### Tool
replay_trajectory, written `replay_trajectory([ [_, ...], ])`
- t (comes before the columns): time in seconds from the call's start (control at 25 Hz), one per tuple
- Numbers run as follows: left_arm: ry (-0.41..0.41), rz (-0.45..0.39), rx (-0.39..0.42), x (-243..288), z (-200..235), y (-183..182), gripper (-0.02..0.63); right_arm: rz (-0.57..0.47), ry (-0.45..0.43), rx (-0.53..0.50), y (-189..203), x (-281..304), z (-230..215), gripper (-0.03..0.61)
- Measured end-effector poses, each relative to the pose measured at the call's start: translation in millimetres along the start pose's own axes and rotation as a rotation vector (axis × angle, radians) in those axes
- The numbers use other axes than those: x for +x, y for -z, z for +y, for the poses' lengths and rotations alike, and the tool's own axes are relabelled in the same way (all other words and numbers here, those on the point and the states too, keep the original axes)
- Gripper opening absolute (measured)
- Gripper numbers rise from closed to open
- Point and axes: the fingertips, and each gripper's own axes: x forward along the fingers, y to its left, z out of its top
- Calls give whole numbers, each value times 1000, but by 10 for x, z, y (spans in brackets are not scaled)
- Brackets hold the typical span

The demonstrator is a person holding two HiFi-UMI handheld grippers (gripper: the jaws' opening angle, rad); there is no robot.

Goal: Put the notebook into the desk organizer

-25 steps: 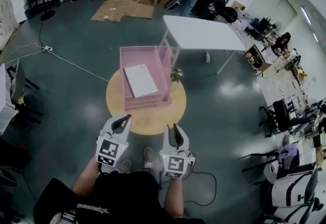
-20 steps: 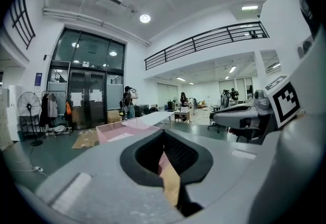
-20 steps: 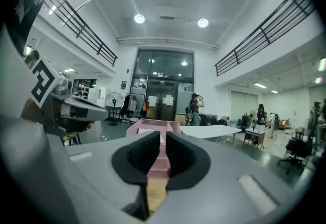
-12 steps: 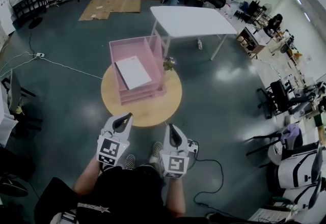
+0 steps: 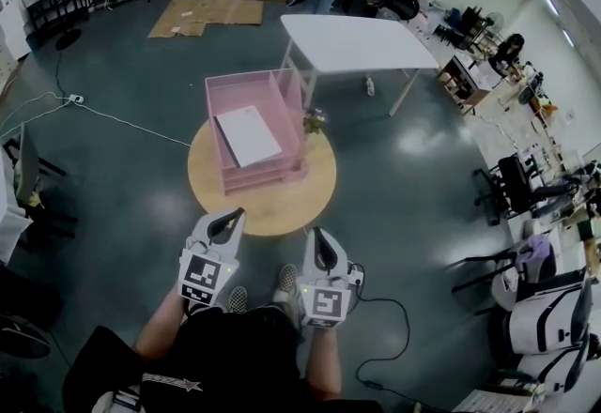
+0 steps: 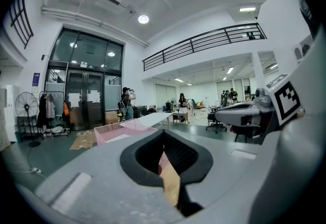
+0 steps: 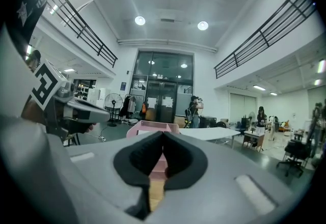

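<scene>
The white rectangular notebook (image 5: 249,135) lies flat in the top tray of the pink plastic desk organizer (image 5: 222,92), which stands toward twelve o'clock on the round wooden table (image 5: 282,212). The left gripper (image 5: 225,222) and right gripper (image 5: 320,243) hang at six o'clock near the person's body, jaws together, nothing between them. The placing looks done. Finishing well means holding both grippers clear of the table so nothing jogs the tray.

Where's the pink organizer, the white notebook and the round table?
pink organizer (image 5: 263,180), head view, its front wall.
white notebook (image 5: 249,136), head view, middle of its cover.
round table (image 5: 272,212), head view, bare top near the front edge.
</scene>
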Motion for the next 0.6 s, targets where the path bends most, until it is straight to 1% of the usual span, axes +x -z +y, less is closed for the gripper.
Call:
replay_trajectory([
  [0.6,-10,-6,3,11,58,-66,11,-18,-23,-5,-99,72,32,6],
])
